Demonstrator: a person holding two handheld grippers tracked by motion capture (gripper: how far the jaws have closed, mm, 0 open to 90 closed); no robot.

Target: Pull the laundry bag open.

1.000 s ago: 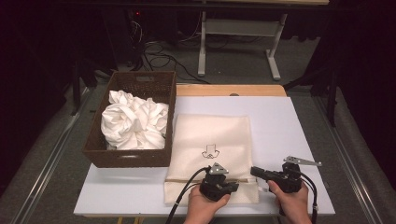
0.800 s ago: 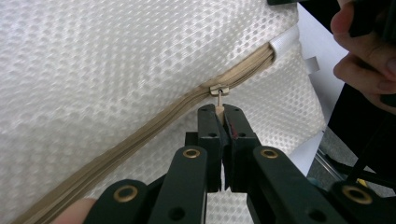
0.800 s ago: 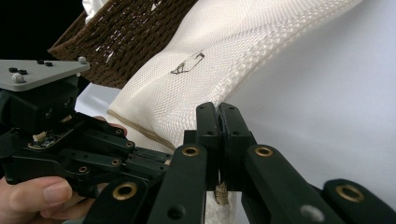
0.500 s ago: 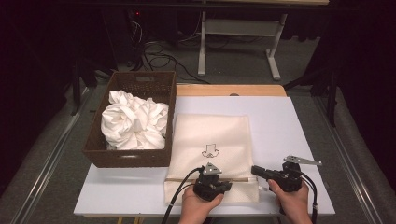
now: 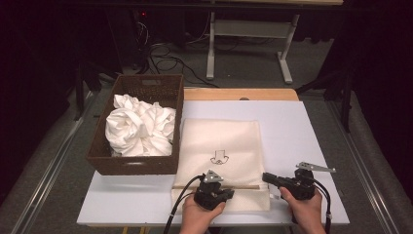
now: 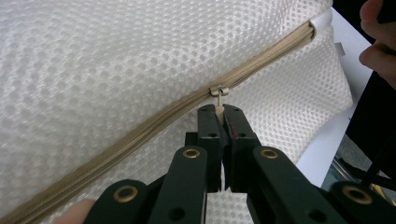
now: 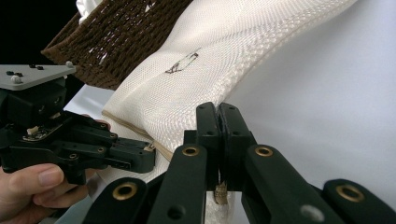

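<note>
Here my left gripper pinches the zipper pull of the mesh bag near the table's front edge; my right gripper clamps the bag's corner. Basket crowds left; bare white tabletop right.

The high view is soft and grainy: the white tabletop is brightly lit from overhead, while the room from nine through three o'clock falls into near-black. Both gripper views show crisp mesh, blurring slightly towards six o'clock.
</note>
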